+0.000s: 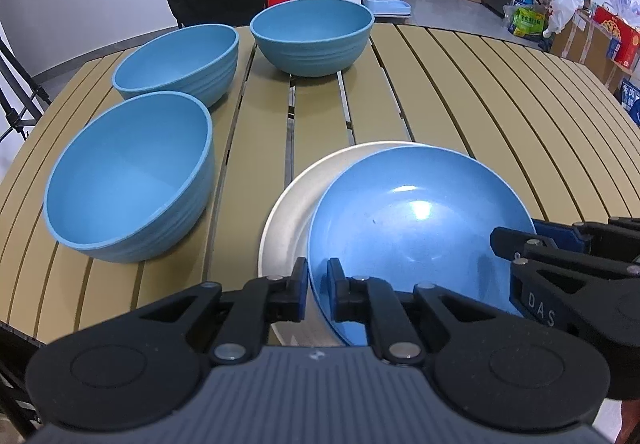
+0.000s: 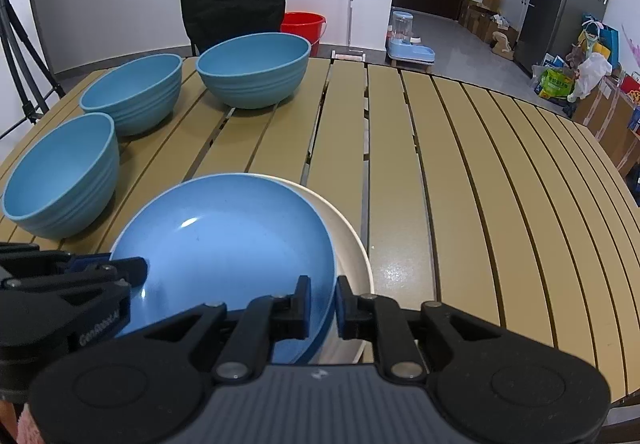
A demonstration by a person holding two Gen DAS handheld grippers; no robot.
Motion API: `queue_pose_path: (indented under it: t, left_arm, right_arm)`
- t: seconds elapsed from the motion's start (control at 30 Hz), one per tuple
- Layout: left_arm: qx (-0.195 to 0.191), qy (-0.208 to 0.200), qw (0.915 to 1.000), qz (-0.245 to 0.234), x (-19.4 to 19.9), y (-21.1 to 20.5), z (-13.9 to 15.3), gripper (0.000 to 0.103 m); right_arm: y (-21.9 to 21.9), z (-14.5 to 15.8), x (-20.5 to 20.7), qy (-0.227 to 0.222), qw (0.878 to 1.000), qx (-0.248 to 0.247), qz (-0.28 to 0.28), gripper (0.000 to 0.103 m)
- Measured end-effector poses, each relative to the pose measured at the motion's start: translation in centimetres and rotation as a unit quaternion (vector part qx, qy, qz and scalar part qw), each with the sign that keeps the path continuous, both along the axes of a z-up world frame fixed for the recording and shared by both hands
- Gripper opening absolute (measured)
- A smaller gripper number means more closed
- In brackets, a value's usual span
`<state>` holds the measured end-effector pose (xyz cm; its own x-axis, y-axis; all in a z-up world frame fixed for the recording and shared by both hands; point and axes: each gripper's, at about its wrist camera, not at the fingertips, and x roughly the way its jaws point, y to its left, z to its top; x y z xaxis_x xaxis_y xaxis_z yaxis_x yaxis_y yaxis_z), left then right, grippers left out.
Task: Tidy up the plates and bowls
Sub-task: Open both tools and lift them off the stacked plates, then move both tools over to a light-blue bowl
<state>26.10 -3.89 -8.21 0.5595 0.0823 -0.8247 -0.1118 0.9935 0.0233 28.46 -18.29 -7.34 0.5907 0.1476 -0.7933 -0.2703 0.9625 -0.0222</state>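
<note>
We see the blue plate [image 1: 416, 220] lying on the white plate [image 1: 288, 212] on the table [image 1: 480, 92]. Left gripper [image 1: 318, 286] clamps its rim; right gripper [image 2: 323, 302] straddles it, pads slightly apart.

light: bright, even, from overhead | glare: white spot on blue plate [image 1: 420, 228], sheen on desk [image 2: 394, 272] | shadows: soft, under bowls | focus: sharp | distortion: strong fisheye bending, dark corners

Two close wrist views facing downward, sharing slatted table [image 1: 460, 92]
</note>
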Motion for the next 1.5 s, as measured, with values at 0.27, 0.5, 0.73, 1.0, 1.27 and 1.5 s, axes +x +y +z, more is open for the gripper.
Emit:
queue_pose_path:
  t: [0.27, 0.5, 0.73, 1.0, 1.27, 1.5]
  left_arm:
    - [-0.014, -0.002, 0.9999, 0.007, 0.0, 0.7, 0.1, 0.01]
    - [-0.028, -0.018, 0.9993, 0.019, -0.8, 1.5, 1.4, 0.014]
    - [-0.039, -0.066, 0.9969, 0.019, -2.8, 2.7, 4.3, 0.076]
    - [-0.039, -0.139, 0.9889, 0.034, -5.7, 3.9, 7.8, 0.103]
    - [-0.046, -0.163, 0.9842, 0.052, -7.5, 5.9, 9.2, 0.103]
    - [-0.041, -0.172, 0.9821, 0.065, -8.5, 8.1, 10.4, 0.103]
  right_arm:
    - [-1.0, 0.0, -0.1, 0.005, 1.0, 0.018, -0.006, 0.02]
    - [-2.3, 0.7, -0.5, 0.001, 0.999, 0.043, -0.014, 0.038]
    - [-3.8, 2.1, -1.6, -0.01, 0.996, 0.087, -0.024, 0.077]
    - [-4.4, 4.3, -3.6, -0.038, 0.993, 0.113, -0.014, 0.103]
    - [-4.3, 5.6, -4.6, -0.055, 0.99, 0.131, -0.01, 0.103]
    - [-2.3, 6.2, -5.1, -0.055, 0.991, 0.124, -0.001, 0.103]
